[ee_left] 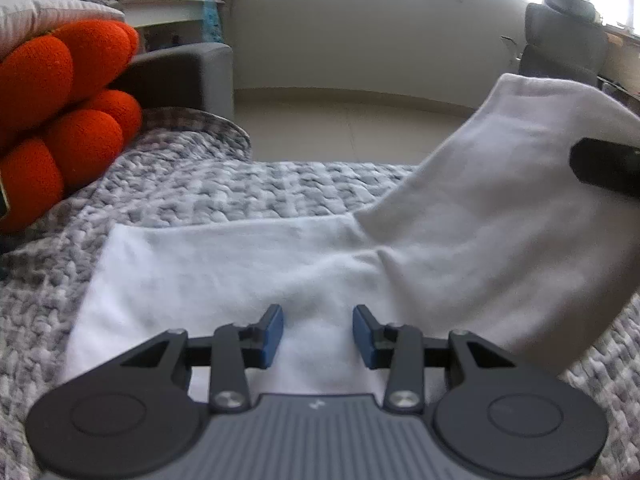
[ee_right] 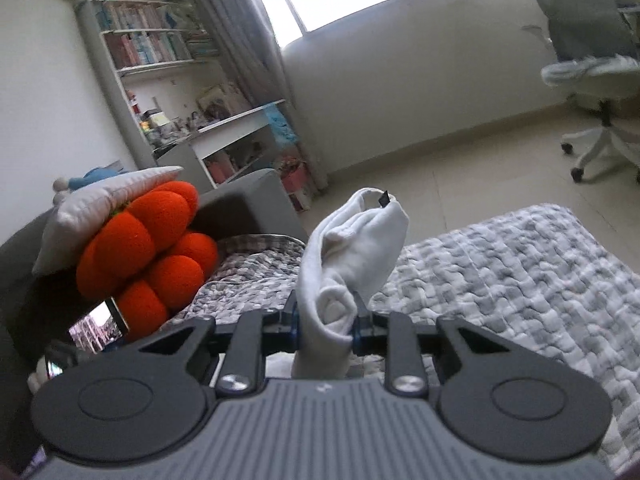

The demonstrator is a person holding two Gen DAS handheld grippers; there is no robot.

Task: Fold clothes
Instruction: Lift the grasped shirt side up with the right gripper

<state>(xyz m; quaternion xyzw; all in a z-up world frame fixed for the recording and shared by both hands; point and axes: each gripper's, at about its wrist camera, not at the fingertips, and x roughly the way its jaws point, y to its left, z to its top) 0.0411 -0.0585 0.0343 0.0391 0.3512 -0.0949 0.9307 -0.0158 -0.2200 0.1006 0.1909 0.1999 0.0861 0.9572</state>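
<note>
Blanket (ee_left: pixel 240 192): we work over a grey-and-white knitted cover, an orange cushion (ee_left: pixel 60 120) off to our left.
White garment (ee_left: pixel 224 264): we see part of it flat on the blanket, its right portion lifted clear and angled upward.
Right gripper (ee_right: pixel 324 326): we have its fingers pinched tight on a bunched edge of the cloth, which stands above them.
Left gripper (ee_left: pixel 318 332): we hold it low over the flat part, blue pads parted, gripping nothing.
Technique: we judge a fold is under way; carry the raised edge across evenly, keep it taut, and lay it square on the flat layer.
</note>
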